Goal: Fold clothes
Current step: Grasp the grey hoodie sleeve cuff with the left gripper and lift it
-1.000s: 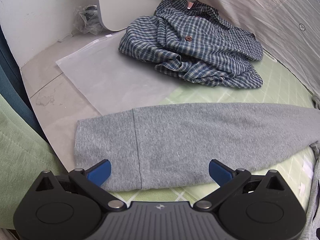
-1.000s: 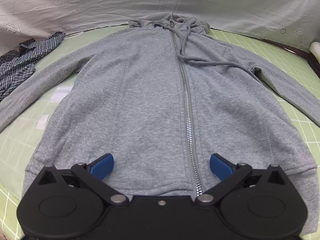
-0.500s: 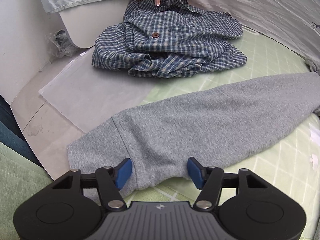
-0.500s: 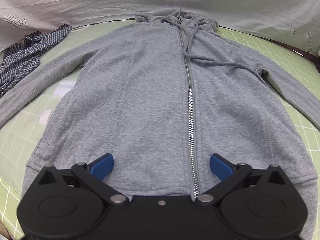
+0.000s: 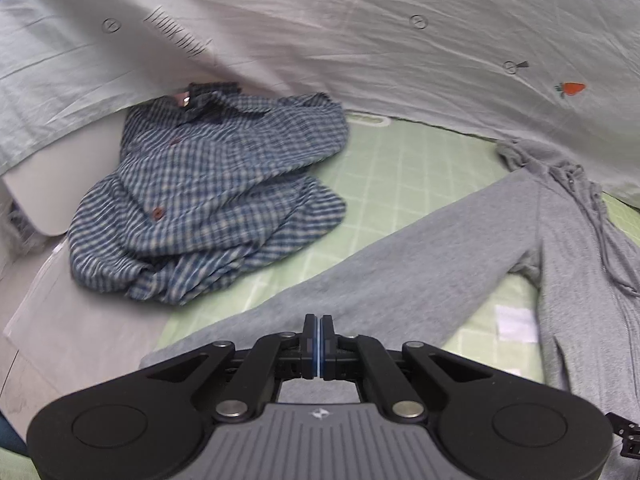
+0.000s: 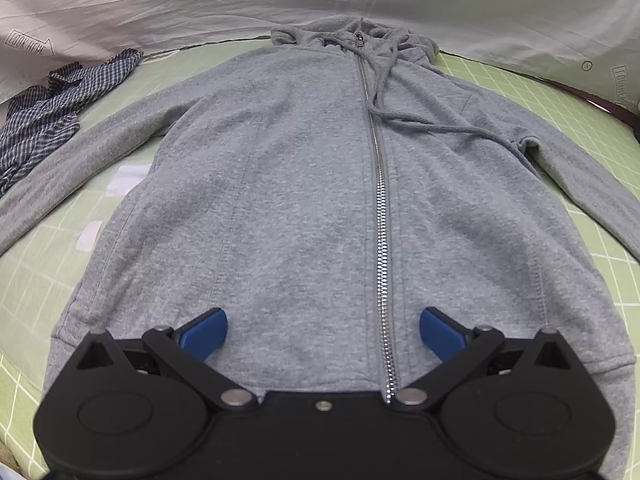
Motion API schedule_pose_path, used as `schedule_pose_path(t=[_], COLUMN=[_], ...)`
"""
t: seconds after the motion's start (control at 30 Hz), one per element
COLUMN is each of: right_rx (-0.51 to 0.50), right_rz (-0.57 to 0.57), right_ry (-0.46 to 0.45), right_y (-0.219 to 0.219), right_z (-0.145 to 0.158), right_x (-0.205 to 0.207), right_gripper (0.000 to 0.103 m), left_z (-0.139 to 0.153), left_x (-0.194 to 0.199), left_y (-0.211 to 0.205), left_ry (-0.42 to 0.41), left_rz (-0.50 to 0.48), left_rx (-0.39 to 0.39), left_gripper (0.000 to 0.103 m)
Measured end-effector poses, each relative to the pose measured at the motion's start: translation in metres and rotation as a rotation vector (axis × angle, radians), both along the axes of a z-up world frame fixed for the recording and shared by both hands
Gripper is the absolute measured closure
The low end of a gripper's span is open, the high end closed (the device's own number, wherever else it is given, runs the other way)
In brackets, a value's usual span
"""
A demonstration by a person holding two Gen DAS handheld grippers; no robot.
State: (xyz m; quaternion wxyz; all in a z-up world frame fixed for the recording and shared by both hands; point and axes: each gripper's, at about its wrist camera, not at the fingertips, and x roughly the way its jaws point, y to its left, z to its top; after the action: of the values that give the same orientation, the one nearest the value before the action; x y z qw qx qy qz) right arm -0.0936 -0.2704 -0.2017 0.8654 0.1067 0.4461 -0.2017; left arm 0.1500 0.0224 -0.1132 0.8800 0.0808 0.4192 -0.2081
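Note:
A grey zip hoodie [image 6: 304, 184] lies flat, front up, on the green grid mat [image 6: 40, 248], hood at the far end. My right gripper [image 6: 323, 332] hovers open over the hem, its blue pads either side of the zipper [image 6: 382, 216], gripping nothing. In the left wrist view the hoodie's left sleeve [image 5: 420, 276] runs from the shoulder down to my left gripper [image 5: 319, 320]. That gripper is shut, pads pressed together at the cuff end of the sleeve. The pinched fabric itself is hidden behind the fingers.
A crumpled blue plaid shirt [image 5: 208, 192] lies on the mat left of the sleeve, also seen at far left as the plaid shirt [image 6: 44, 120]. A white printed sheet [image 5: 320, 40] hangs behind. A clear plastic sheet [image 5: 80, 320] and a white board [image 5: 48, 184] sit at the left.
My left gripper went from wide open to shut at the sleeve cuff, then rose and swung right, rolling as it went. The sleeve now angles toward the hoodie body. The right gripper stayed put.

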Motion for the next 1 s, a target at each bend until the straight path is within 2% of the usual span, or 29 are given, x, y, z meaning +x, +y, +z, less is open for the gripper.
schedule_pose_path(t=[0.17, 0.27, 0.3, 0.33, 0.37, 0.47, 0.5, 0.6, 0.67, 0.7, 0.77, 0.9, 0.93, 0.97, 1.0], right_rx=[-0.001, -0.001, -0.001, -0.001, -0.001, -0.002, -0.002, -0.003, -0.004, -0.004, -0.005, -0.005, -0.005, -0.006, -0.006], right_rz=[-0.002, -0.004, -0.004, -0.004, -0.005, -0.007, -0.008, -0.012, -0.019, -0.023, -0.028, -0.032, -0.031, -0.031, -0.03], right_ry=[-0.005, -0.007, -0.007, -0.008, -0.009, -0.007, -0.007, -0.005, -0.004, -0.003, -0.003, -0.002, -0.002, -0.002, -0.002], right_y=[0.0, 0.0, 0.0, 0.0, 0.0, -0.001, -0.001, 0.0, 0.0, 0.0, 0.0, 0.0, 0.0, 0.0, 0.0], right_z=[0.0, 0.0, 0.0, 0.0, 0.0, 0.0, 0.0, 0.0, 0.0, 0.0, 0.0, -0.001, -0.001, -0.001, -0.001], right_x=[-0.001, -0.001, -0.001, -0.001, -0.002, -0.001, -0.001, 0.0, 0.001, 0.001, 0.002, 0.002, 0.002, 0.002, 0.002], right_gripper=[0.0, 0.0, 0.0, 0.0, 0.0, 0.0, 0.0, 0.0, 0.0, 0.0, 0.0, 0.0, 0.0, 0.0, 0.0], left_z=[0.006, 0.008, 0.005, 0.002, -0.003, -0.019, -0.026, -0.032, -0.034, -0.036, -0.043, -0.054, -0.055, -0.056, -0.055], left_x=[0.004, -0.008, -0.009, -0.009, -0.005, 0.005, 0.008, 0.011, 0.011, 0.012, 0.014, 0.011, 0.01, 0.01, 0.01], left_y=[-0.039, -0.057, -0.055, -0.052, -0.043, -0.012, 0.005, 0.051, 0.074, 0.085, 0.094, 0.098, 0.098, 0.097, 0.096], left_ry=[0.085, 0.031, 0.024, 0.019, 0.031, 0.083, 0.108, 0.162, 0.187, 0.201, 0.232, 0.277, 0.278, 0.279, 0.275], left_rz=[-0.105, -0.2, -0.19, -0.178, -0.139, -0.003, 0.07, 0.241, 0.325, 0.367, 0.41, 0.432, 0.431, 0.429, 0.43], left_rx=[-0.173, -0.134, -0.109, -0.084, -0.067, -0.001, 0.028, 0.003, -0.032, -0.048, -0.049, -0.046, -0.042, -0.037, -0.03], left_gripper=[0.103, 0.095, 0.094, 0.086, 0.078, 0.072, 0.07, 0.053, 0.033, 0.029, 0.029, 0.03, 0.035, 0.055, 0.065])
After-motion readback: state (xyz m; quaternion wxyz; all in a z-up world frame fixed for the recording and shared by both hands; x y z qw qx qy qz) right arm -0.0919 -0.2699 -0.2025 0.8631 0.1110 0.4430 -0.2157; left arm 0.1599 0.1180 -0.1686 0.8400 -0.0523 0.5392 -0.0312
